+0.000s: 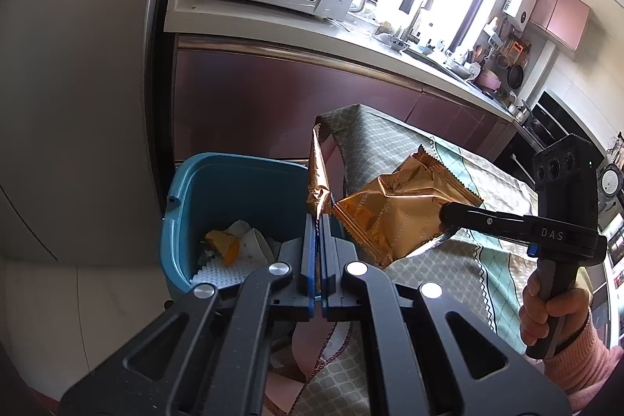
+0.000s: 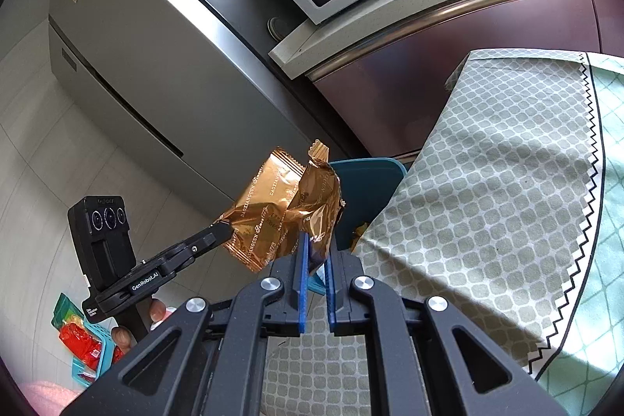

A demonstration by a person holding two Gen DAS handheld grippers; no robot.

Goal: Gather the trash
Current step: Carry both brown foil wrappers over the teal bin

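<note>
A kitchen: a patterned tablecloth [image 1: 448, 260] covers the table, beside purple cabinets [image 1: 273, 96]. Just beside the table's corner stands the blue bin [image 1: 202, 190]. The gold wrapper [image 1: 390, 217] (crumpled) stretches lengthwise over the bin's rim, left gripper [image 1: 319, 221] and right gripper [image 2: 315, 244] each clamped on an end.

The blue bin [image 1: 202, 197] is open on top, with free space above the trash inside. The table edge with its cloth [image 1: 374, 143] stands just beside it, and the cabinet [image 1: 273, 96] behind.
</note>
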